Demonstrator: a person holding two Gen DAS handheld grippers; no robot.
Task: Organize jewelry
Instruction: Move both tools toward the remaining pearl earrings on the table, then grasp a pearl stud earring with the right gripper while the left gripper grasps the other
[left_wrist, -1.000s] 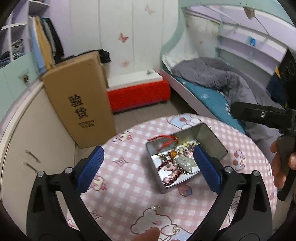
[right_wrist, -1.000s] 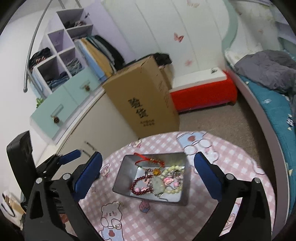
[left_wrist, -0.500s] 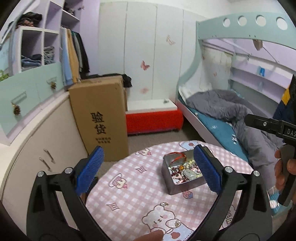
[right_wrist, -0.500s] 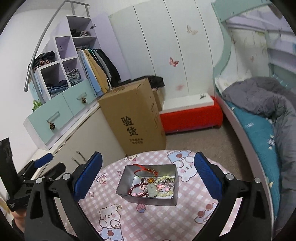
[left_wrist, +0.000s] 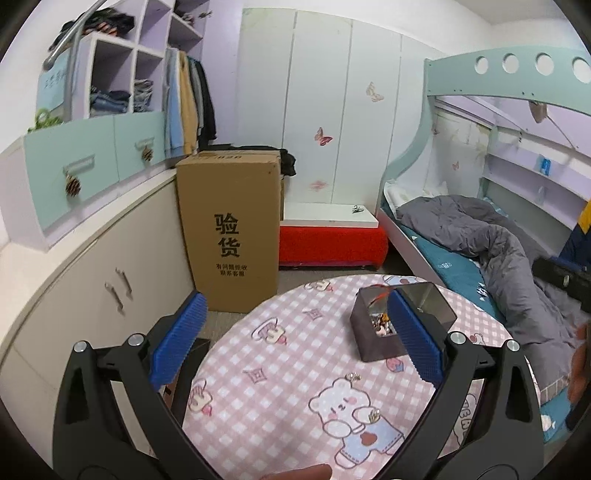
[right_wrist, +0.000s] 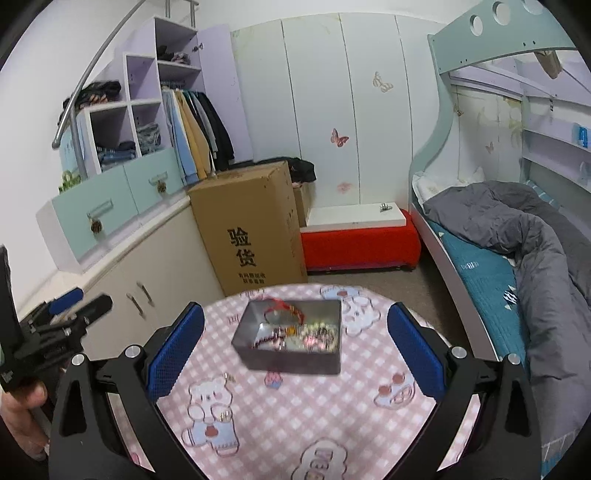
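Left gripper (left_wrist: 295, 345) jaws spread wide, nothing between the blue pads, held above the near-left part of the round table (left_wrist: 295, 398). Right gripper (right_wrist: 295, 350) same — wide apart, holding nothing, above the near edge.

Table's left edge drops off beside the cabinet doors (right_wrist: 147, 295); far edge ends short of the cardboard box (right_wrist: 251, 229), strip of carpet between. Bed (right_wrist: 491, 266) runs along the right, close to the rim.

Pink checked cloth mostly bare in the near half: two small earrings, one (left_wrist: 354, 376) just near of the tin, the other (left_wrist: 375, 416) on the bear print.

Metal tin (right_wrist: 291, 338) sits open on the far half, well inside the rim. Inside — a tangled heap of jewelry (right_wrist: 299, 334): bead bracelets and a red cord (right_wrist: 286, 308) draped at the back wall. In the left view the right pad partly covers it.
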